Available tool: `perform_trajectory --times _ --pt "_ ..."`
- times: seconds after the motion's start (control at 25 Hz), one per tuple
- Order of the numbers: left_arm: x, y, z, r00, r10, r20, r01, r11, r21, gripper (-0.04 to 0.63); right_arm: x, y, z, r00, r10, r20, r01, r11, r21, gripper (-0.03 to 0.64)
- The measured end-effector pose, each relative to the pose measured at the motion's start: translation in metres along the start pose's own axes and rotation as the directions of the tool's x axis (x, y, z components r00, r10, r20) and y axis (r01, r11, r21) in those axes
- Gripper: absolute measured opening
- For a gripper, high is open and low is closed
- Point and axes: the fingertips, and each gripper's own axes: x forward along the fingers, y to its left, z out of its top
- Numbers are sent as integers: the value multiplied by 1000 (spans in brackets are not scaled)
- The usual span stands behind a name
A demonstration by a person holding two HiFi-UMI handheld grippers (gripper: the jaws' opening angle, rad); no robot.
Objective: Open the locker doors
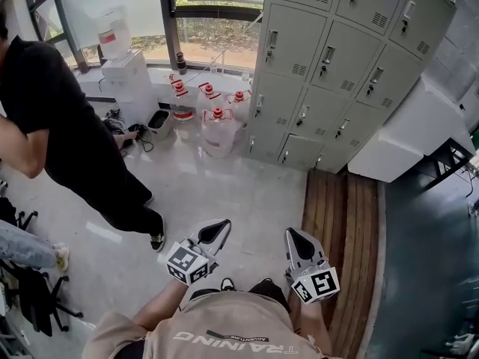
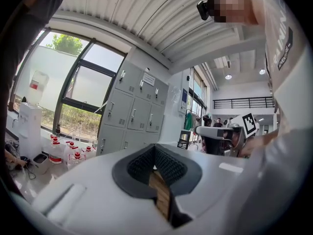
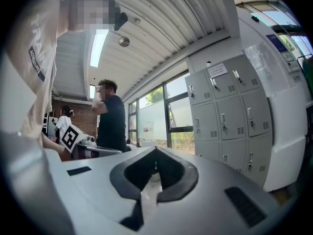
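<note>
- Grey metal locker bank [image 1: 329, 66], doors closed, well ahead: easily overshot on a hasty approach.
- Clear red-capped water jugs [image 1: 217, 129] just beside it: toppled by a wide swing.
- White left gripper [image 1: 221, 225] and right gripper [image 1: 293, 234], both clenched empty: no hold on small handles [image 1: 327, 57] unless opened first.

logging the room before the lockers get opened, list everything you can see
lockers: one bank, grey, far wall, visible doors shut
water jugs: about four, clear with red caps, floor left of lockers
water dispenser: one, white, by window
white unit: one, right of lockers
wooden strip: one, brown, floor before lockers
bystander: one, black clothes, left
left gripper: one, white, shut, empty
right gripper: one, white, shut, empty
</note>
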Motion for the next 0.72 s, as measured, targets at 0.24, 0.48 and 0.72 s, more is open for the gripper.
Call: perform_trajectory --times 0.24,0.48,0.72 --pt "28 17 12 1000 -19 1 19 1000 11 5 24 -22 -1 1000 -11 -16 11 1000 -23 8" --pt "83 30 5 999 -23 -29 23 1000 10 5 52 -70 -12 1000 2 -20 -3 1000 -28 8" --pt "156 55 21 1000 1 -20 -1 1000 12 5 92 -143 -9 999 38 19 -39 999 23 8"
